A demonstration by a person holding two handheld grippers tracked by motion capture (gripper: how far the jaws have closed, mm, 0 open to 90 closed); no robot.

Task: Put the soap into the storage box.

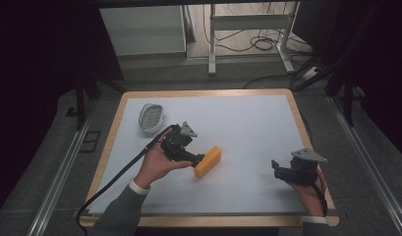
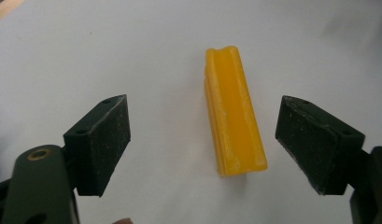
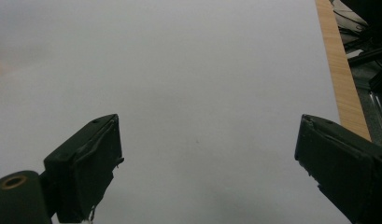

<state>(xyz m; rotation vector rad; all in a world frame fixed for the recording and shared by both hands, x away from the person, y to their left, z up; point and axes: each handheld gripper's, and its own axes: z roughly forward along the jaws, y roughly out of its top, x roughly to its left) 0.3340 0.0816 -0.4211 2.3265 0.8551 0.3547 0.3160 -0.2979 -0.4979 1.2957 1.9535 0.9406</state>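
Jaws apart, left gripper (image 2: 205, 144) around yellow block (image 2: 233, 112)

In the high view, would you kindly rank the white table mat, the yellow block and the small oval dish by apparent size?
1. White table mat, by far the largest.
2 and 3. Yellow block and oval dish look much alike; the dish lies farther off, so I won't rank them.

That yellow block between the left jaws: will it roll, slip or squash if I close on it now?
The yellow block lies flat on its long side on the white table, so it probably won't roll. Its glossy, waxy-looking surface may slip against the pads. The chipped edges and the groove along its top hint at soft material, so the open left gripper could dent it.
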